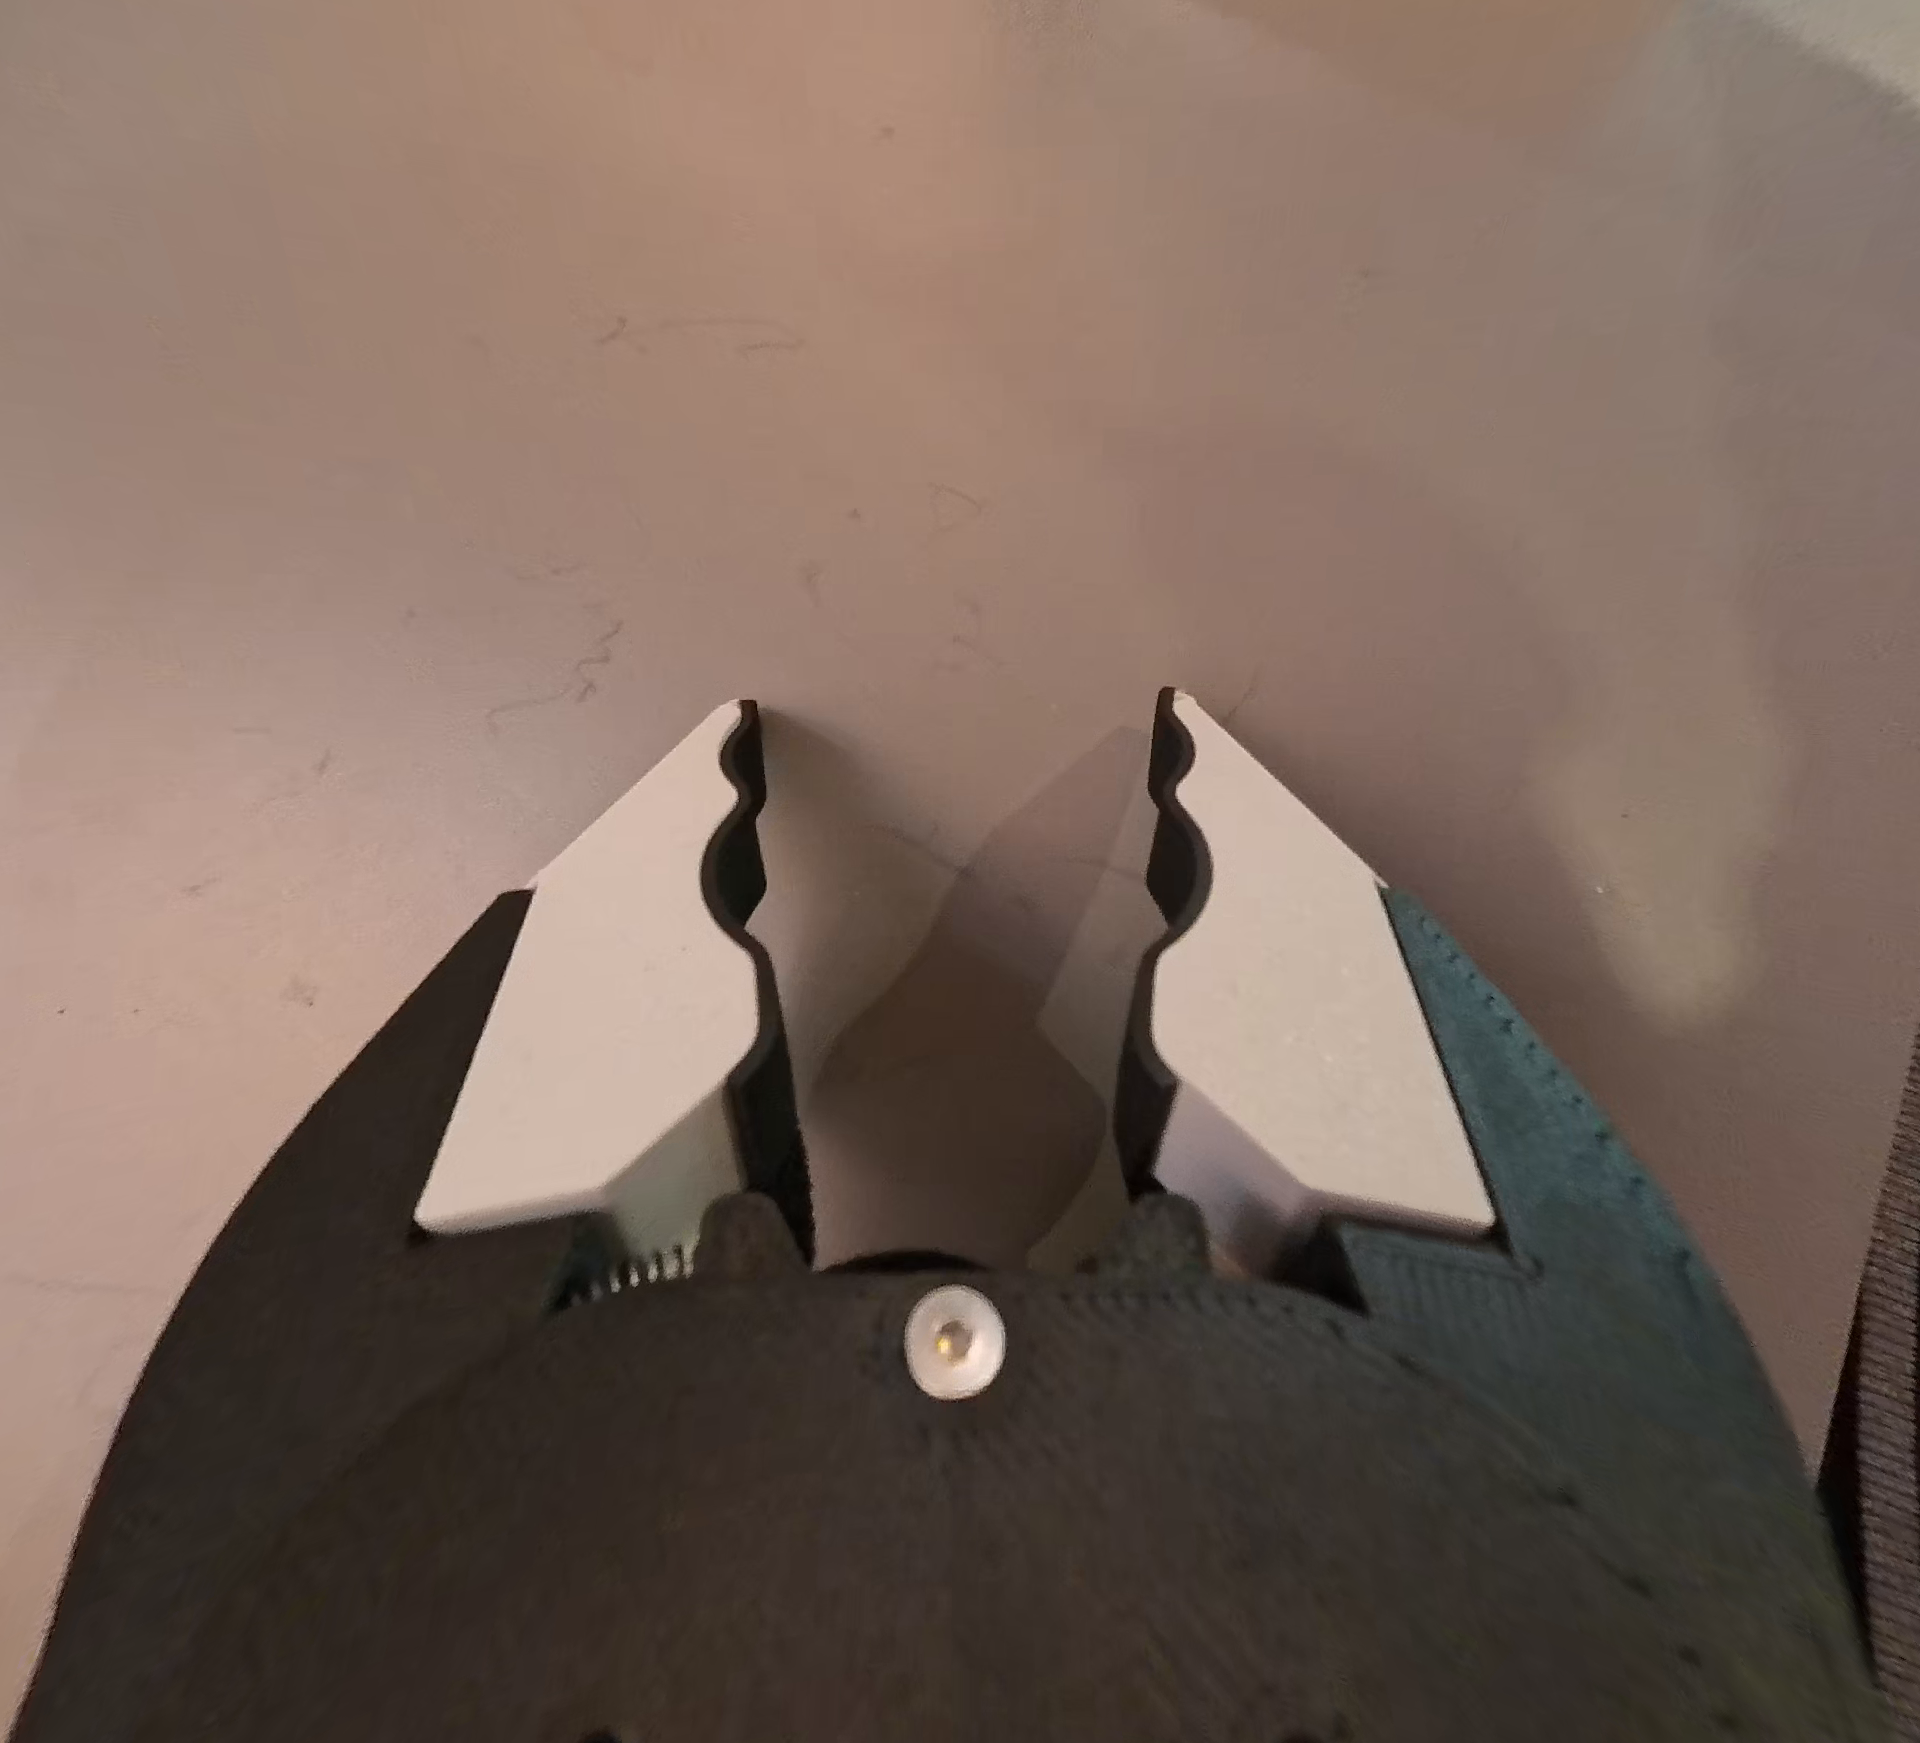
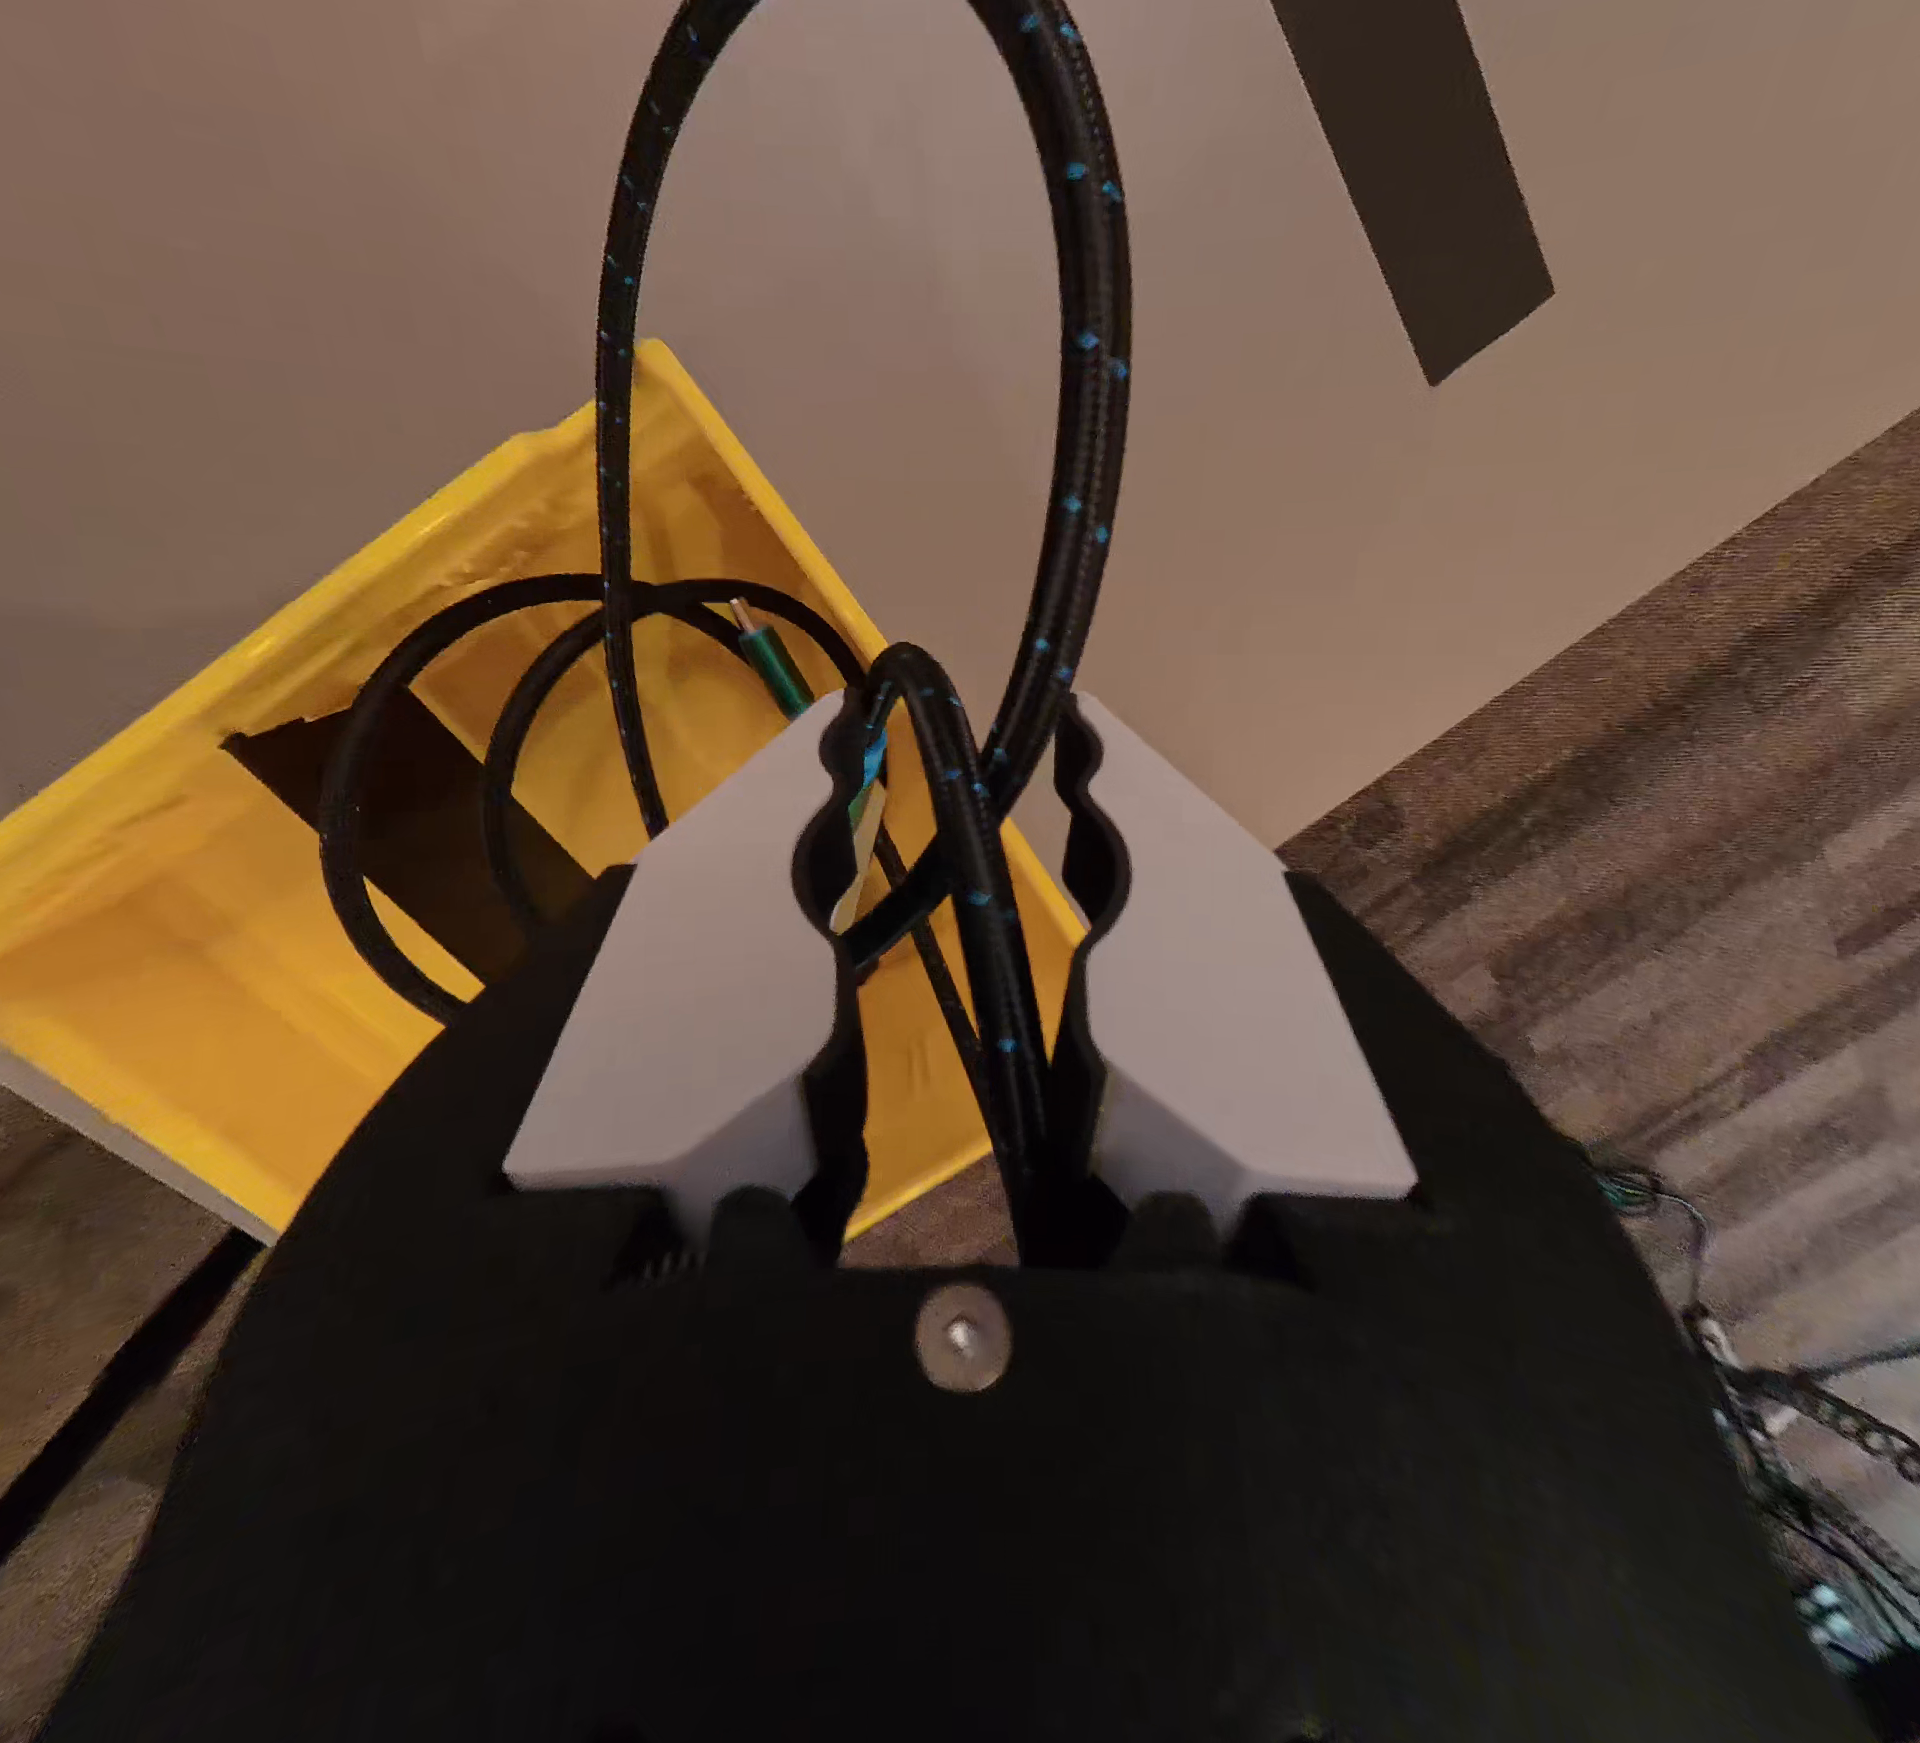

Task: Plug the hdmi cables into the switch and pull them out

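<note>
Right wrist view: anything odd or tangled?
Yes. The braided black cable arcs in a tall loop and runs down between the open right gripper fingers, draped rather than pinched. More cable coils in the yellow bin.

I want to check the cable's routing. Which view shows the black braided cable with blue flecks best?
The right wrist view: the black braided cable with blue flecks loops up from the yellow plastic bin and passes between the right gripper fingers. The left wrist view shows none of it.

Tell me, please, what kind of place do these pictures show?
Probably an indoor workspace: a pale smooth tabletop, a yellow plastic bin holding a black braided cable with blue flecks, and grey wood-look flooring.
</note>
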The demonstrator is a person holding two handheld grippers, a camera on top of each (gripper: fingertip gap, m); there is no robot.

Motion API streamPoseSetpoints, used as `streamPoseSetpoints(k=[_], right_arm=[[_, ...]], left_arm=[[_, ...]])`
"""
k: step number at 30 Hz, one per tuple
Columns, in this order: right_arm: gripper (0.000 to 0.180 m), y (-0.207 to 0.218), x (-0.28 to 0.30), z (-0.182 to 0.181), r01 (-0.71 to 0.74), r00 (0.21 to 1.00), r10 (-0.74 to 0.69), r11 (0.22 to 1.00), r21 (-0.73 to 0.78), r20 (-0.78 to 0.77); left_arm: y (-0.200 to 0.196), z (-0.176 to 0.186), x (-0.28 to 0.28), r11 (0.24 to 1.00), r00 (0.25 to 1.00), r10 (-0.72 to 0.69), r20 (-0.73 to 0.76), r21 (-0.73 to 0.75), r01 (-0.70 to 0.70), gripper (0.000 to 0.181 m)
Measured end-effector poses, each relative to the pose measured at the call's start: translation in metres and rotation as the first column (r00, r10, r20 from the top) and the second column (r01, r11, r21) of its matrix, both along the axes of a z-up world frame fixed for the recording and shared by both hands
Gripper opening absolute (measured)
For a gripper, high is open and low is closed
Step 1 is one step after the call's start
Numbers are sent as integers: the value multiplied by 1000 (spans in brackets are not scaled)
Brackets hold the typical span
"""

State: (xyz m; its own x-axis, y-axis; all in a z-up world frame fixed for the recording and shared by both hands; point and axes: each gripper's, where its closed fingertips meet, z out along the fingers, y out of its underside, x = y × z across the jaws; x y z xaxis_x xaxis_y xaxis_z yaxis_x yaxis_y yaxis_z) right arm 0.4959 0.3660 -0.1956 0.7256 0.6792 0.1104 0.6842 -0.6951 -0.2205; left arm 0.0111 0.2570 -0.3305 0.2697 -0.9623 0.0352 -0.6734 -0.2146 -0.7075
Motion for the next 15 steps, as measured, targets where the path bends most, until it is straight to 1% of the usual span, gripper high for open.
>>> streamPoseSetpoints(k=[3, 5, 7, 10, 15], right_arm=[[32, 9, 3, -4, 31, 999, -30, 998, 53, -30], [36, 14, 2, -7, 48, 998, -43, 995, 84, -52], [35, 13, -5, -13, 56, 995, -50, 996, 66, -83], [39, 14, -11, -15, 5, 1000, -4, 998, 70, -26], [50, 10, -8, -5, -11, 999, 8, 998, 66, 54]], left_arm=[[0, 0, 0, 1000, 1000, 1, 0, 0, -1, 73], [0, 0, 0, 1000, 1000, 1, 2, -2, -1, 72], [1, 0, 0, 1000, 1000, 2, 3, -3, -2, 72], [1, 0, 0, 1000, 1000, 2, 2, -1, -2, 72], [1, 0, 1, 1000, 1000, 2, 0, 1, -2, 72]])
